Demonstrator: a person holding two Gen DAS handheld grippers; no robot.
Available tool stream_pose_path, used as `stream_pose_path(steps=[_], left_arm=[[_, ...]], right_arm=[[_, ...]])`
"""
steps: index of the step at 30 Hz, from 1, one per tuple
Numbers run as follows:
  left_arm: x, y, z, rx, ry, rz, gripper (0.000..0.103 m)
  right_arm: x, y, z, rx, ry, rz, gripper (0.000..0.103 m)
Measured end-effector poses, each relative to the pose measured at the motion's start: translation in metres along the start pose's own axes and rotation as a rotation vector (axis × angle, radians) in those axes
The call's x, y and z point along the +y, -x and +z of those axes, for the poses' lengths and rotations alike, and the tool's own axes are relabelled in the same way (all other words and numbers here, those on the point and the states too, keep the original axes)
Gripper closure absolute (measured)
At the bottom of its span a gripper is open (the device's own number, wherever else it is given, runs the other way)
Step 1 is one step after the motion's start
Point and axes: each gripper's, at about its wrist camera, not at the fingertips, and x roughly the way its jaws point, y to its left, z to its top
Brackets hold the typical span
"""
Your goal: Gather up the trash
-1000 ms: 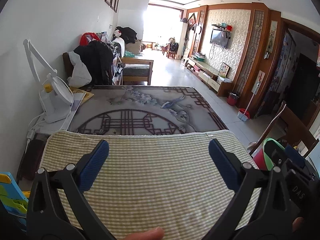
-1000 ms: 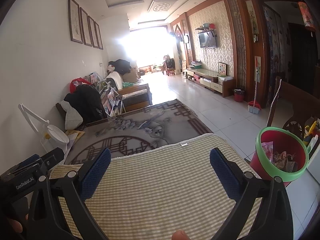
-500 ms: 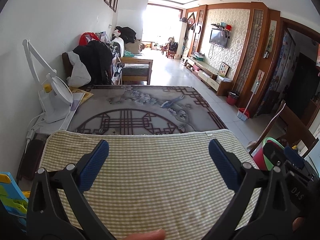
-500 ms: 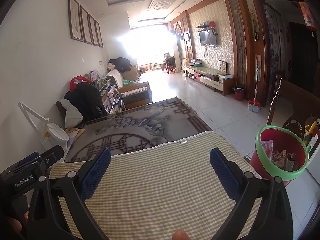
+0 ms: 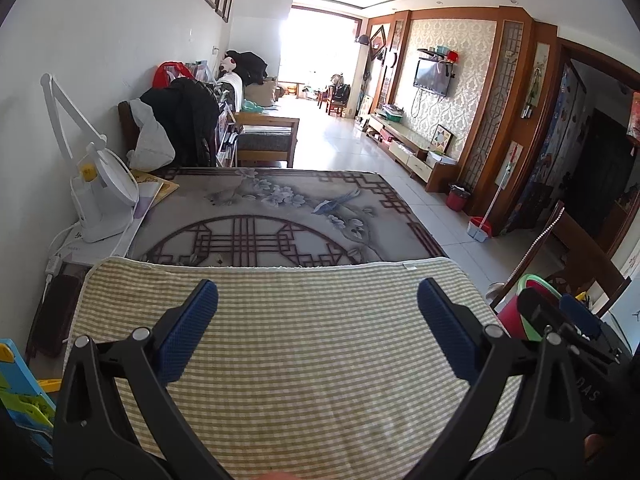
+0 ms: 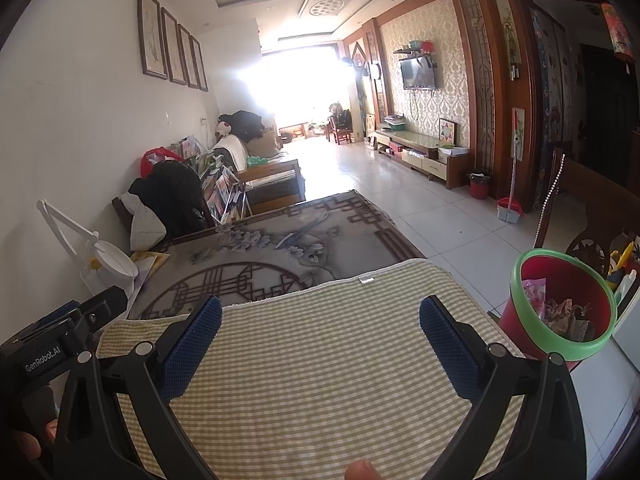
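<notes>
Both grippers are released, jaws spread wide, nothing between the blue pads. My left gripper hangs over the green checked mat that covers the near end of the table. To its left, against the wall, stands a white desk lamp on a white board, with yellow booklets just beside it. Beyond the mat lies a grey table cover printed with flowers and a bird. My right gripper hangs over the same mat, and the left tool shows at its lower left edge. To the right of the table, on the floor side, sits the red bin with a green rim. Crumpled wrappers lie inside it. In the left view, my right tool hides most of that bin.
</notes>
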Motion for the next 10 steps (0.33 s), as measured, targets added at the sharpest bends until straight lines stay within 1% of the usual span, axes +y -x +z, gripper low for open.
stream_pose_path(steps=[3, 5, 9, 10], left_arm=[[-0.003, -0.002, -0.002, 0.001, -0.017, 0.018, 0.005], [-0.003, -0.006, -0.004, 0.019, -0.014, 0.043, 0.005], [0.005, -0.014, -0.012, 0.061, 0.018, 0.068, 0.005], [0.006, -0.015, -0.015, 0.069, 0.021, 0.080, 0.005]], right_arm=[[-0.003, -0.009, -0.002, 0.023, 0.010, 0.008, 0.007], [-0.012, -0.025, -0.008, 0.055, 0.019, 0.010, 0.007], [-0.036, -0.078, -0.031, 0.149, 0.115, -0.061, 0.007], [-0.045, -0.096, -0.038, 0.187, 0.141, -0.070, 0.007]])
